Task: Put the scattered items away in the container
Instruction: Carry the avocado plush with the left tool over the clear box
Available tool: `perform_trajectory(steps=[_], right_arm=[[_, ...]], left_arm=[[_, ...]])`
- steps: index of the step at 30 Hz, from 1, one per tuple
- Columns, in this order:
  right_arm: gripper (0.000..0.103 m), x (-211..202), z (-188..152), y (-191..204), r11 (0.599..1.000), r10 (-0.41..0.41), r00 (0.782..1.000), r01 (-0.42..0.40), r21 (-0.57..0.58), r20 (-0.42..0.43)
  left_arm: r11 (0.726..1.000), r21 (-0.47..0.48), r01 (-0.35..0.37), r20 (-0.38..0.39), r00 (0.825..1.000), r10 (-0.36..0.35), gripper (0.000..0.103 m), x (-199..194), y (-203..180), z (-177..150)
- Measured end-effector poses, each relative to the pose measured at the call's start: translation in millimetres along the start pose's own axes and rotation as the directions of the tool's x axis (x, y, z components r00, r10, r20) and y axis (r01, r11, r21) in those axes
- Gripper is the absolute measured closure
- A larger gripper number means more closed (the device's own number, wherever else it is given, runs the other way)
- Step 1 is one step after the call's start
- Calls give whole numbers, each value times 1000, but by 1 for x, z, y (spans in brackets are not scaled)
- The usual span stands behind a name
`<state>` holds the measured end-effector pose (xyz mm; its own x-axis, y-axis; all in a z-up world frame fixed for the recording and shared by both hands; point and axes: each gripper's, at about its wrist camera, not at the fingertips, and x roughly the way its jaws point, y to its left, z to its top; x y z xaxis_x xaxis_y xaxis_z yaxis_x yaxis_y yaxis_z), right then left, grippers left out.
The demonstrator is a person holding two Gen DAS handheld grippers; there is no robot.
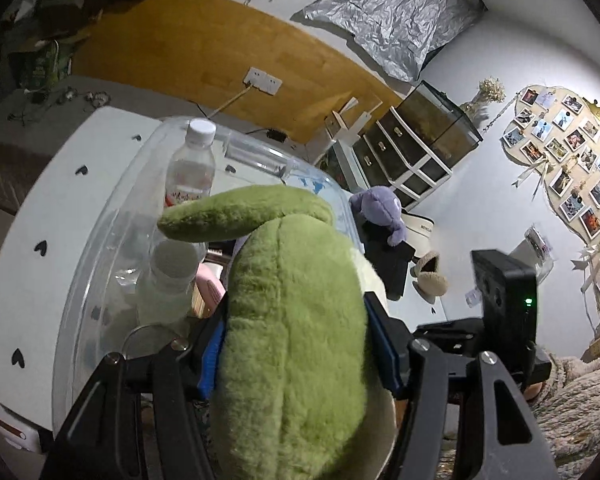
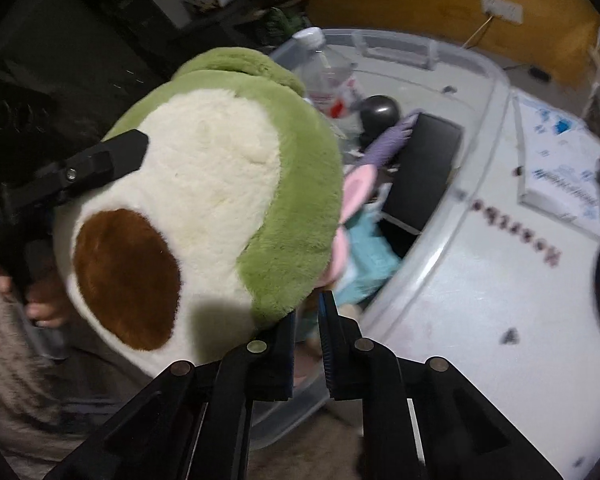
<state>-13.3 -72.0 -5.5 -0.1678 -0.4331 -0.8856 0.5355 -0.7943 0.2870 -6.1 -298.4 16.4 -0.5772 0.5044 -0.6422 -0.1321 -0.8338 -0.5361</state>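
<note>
A plush avocado (image 1: 292, 320), green at the back, fills the left wrist view. My left gripper (image 1: 298, 320) is shut on it, a blue pad (image 1: 212, 344) pressing each side. In the right wrist view its cream face and brown pit (image 2: 124, 276) show, with one left gripper finger (image 2: 100, 164) against it. The plush hangs over the clear plastic container (image 1: 100, 216) (image 2: 492, 92). Just below the plush's edge, my right gripper (image 2: 307, 308) has its jaws nearly together, with nothing between them.
Inside the container are two water bottles (image 1: 192, 164) (image 1: 168, 280), a black box (image 2: 420, 164), and pink and teal items (image 2: 368, 256). A purple plush (image 1: 380, 208) and slippers (image 1: 432, 272) lie beyond it. A hand (image 2: 40, 304) holds the left gripper's handle.
</note>
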Motion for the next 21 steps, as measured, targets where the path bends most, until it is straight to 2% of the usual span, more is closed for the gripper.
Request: perform_trajectory(steps=[3, 5, 10, 14, 17, 19, 21], right_arm=[[86, -10, -1, 2, 999, -33, 999, 33, -20, 12], [86, -17, 0, 3, 999, -14, 999, 16, -38, 31], [86, -33, 6, 6, 1000, -11, 996, 13, -28, 85], [86, -36, 15, 1, 1000, -6, 993, 3, 24, 117], [86, -35, 21, -2, 999, -5, 991, -1, 45, 131], [86, -26, 28, -6, 998, -1, 992, -7, 60, 127], [86, -15, 35, -7, 997, 13, 993, -21, 75, 117]], left_arm=[[1000, 2, 2, -56, 998, -2, 43, 14, 10, -4], [1000, 28, 1, -114, 993, 2, 44, 29, 12, -9], [991, 126, 34, -154, 988, -14, 44, 39, -4, 1], [976, 190, 109, -202, 977, -70, 45, 46, -19, 1], [964, 259, 62, -205, 979, -8, 45, 58, -27, 2], [971, 234, 48, -206, 979, 1, 43, 64, -21, 5], [983, 177, 56, -195, 981, -21, 39, 61, -13, 9]])
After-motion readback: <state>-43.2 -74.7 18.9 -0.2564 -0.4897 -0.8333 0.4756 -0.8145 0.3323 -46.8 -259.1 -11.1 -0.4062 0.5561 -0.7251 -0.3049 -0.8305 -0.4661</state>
